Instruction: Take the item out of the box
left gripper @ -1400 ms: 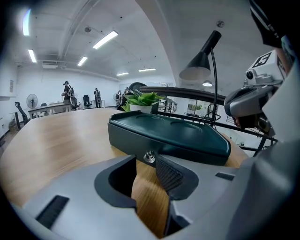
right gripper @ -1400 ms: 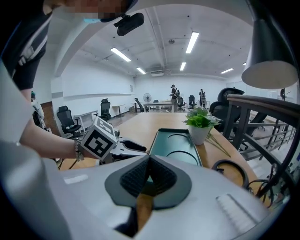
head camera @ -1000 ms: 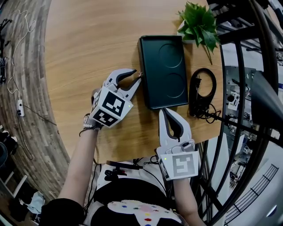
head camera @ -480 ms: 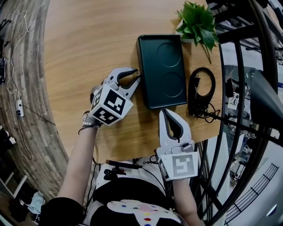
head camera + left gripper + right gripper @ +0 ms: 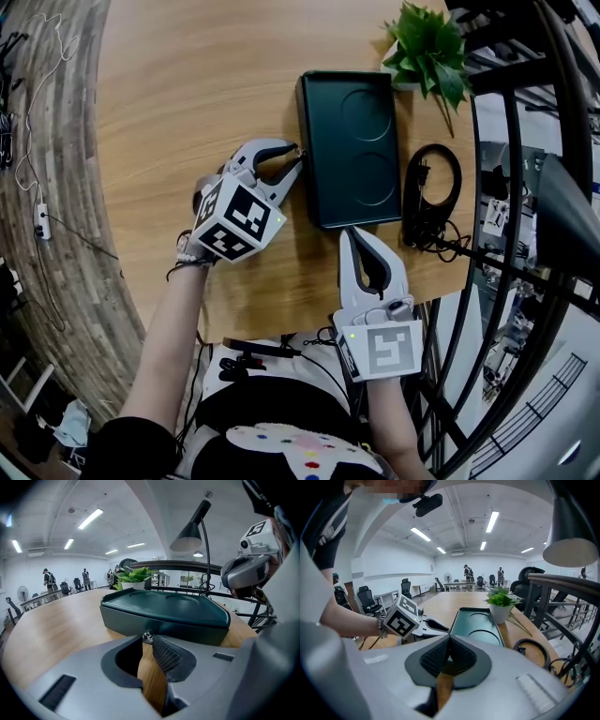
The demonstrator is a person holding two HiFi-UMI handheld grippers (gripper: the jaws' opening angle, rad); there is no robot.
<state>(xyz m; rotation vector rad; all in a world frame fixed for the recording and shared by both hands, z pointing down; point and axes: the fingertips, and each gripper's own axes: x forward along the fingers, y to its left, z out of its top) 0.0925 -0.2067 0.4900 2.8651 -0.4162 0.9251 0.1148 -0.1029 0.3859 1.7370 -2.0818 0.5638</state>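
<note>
On table (image 5: 187, 94), lidded box (image 5: 349, 150), contents hidden, left gripper (image 5: 297, 156) closing round its metal tab (image 5: 147, 636), right gripper (image 5: 348, 232) closed

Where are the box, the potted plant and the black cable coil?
box (image 5: 349, 150), head view, middle of its lid
potted plant (image 5: 427, 45), head view, on its leaves
black cable coil (image 5: 412, 199), head view, left side of loop

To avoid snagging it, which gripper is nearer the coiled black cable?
Right. The right gripper sits left of the coiled black cable; the left gripper, jaws closing around a small metal piece, is across the dark box.
</note>
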